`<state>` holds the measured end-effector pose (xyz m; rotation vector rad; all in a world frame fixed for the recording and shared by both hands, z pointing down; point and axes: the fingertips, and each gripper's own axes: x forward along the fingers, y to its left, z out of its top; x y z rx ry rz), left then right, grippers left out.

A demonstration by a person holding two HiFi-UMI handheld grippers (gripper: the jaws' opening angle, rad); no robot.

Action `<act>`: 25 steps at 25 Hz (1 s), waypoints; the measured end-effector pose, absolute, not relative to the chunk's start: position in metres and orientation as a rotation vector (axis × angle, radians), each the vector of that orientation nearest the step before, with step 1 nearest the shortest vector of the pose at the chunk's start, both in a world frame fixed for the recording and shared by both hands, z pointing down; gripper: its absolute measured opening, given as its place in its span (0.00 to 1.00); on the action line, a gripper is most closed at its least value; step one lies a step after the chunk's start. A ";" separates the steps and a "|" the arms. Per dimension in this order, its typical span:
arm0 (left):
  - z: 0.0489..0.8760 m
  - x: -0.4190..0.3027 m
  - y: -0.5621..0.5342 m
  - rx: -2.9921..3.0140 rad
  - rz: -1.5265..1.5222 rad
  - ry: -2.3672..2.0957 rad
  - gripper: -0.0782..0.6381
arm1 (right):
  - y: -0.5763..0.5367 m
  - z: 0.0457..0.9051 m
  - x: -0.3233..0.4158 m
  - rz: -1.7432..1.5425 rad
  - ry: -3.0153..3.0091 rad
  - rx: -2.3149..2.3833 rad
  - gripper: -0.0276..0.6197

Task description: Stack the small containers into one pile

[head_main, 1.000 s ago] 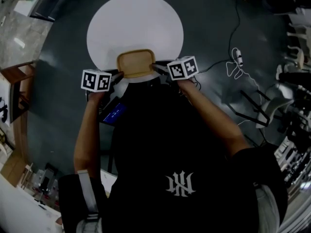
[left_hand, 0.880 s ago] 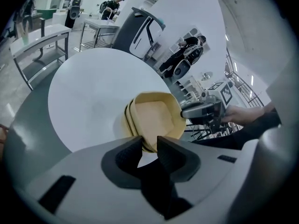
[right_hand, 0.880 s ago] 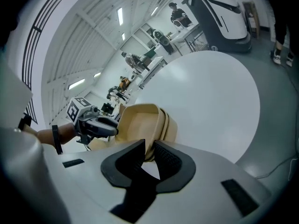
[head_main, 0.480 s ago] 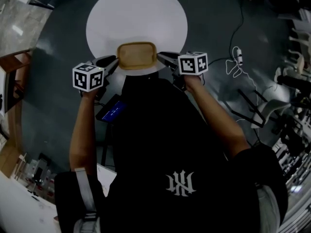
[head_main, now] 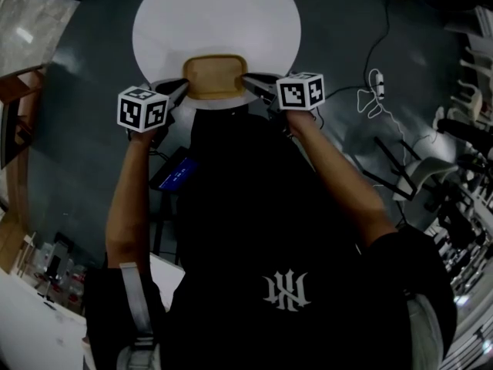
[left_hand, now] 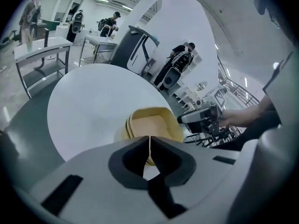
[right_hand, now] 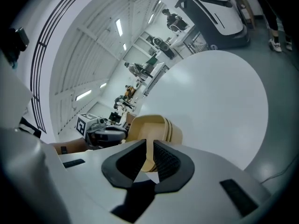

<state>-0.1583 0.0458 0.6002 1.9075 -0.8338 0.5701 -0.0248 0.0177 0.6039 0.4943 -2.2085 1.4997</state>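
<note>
Where the left tool (left_hand: 149,143) meets the stack of tan containers (left_hand: 152,124), its jaws have just been closing. They now stand pressed almost together, pinching the thin upper rim of the stack's wall between them. The right tool (right_hand: 148,149) takes the opposite wall the same way: its jaws have just been closing too, and the ribbed pads (right_hand: 165,161) press on the rim from both sides. The stack, containers nested one inside another, sits straight ahead of both tools, between their tips, at the near edge of the round white tabletop (head_main: 216,21). Each tool faces the other across the stack. Each carries a cube (head_main: 142,108) printed with black-and-white square markers. Behind the tools, the person's black shirt bears a white interlaced emblem (head_main: 286,292) whose strokes cannot be read as letters. Below the left tool a small screen (head_main: 181,177) glows blue, its print too small to read.
</note>
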 end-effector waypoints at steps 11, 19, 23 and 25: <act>0.519 -0.176 0.007 2.078 0.342 -0.900 0.11 | -0.013 0.495 -0.071 1.544 -2.601 0.172 0.14; 0.360 -0.193 -0.017 2.406 0.103 -1.110 0.11 | -0.003 0.289 -0.084 1.075 -3.214 -0.398 0.13; 0.285 -0.188 0.005 2.462 -0.167 -1.134 0.11 | 0.018 0.214 -0.067 0.901 -3.366 -0.545 0.13; 0.257 -0.183 0.020 2.482 -0.310 -1.130 0.11 | 0.030 0.194 -0.054 0.842 -3.413 -0.586 0.13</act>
